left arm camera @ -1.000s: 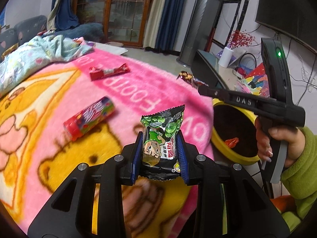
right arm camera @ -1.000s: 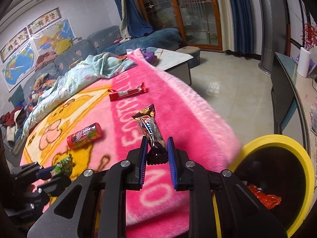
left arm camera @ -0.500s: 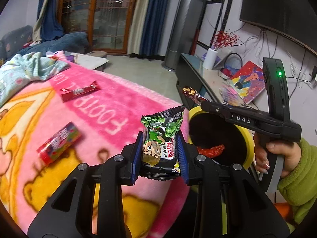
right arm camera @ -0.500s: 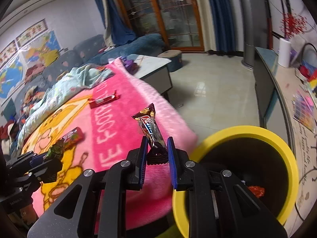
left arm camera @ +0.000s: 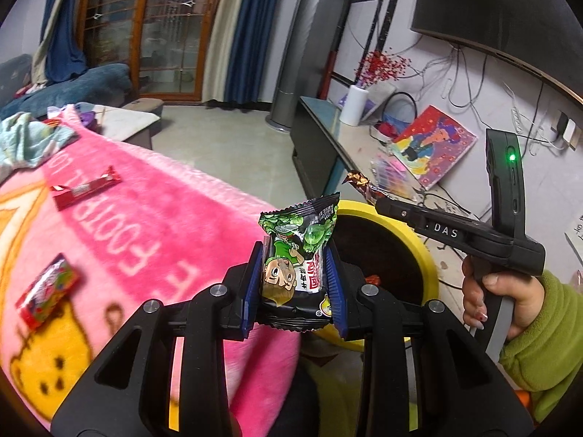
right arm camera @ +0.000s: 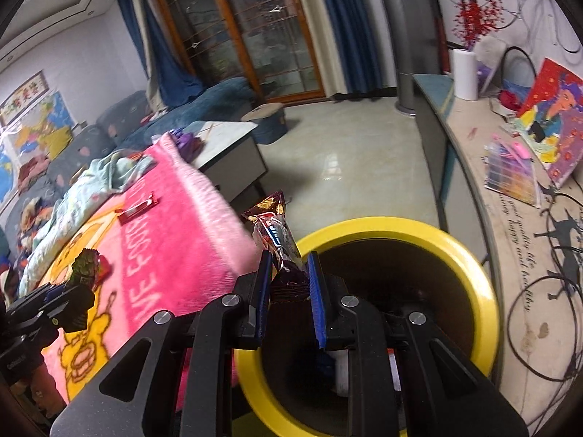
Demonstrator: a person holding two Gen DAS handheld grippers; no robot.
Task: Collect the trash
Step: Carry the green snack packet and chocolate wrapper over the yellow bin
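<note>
Two upright wrappers — green packet, brown bar — long axes forward.

4 wrappers (2 on the blanket, 2 held): red bar, candy tube, green packet, brown bar; 1 yellow bin; 2 grippers.

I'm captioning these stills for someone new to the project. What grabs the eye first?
Dead centre in each view, a snack wrapper is clamped in blue-lined jaws: a green cartoon packet in the left gripper, a brown candy wrapper in the right gripper. Just beyond sit a yellow-rimmed bin and a bright pink blanket.
</note>
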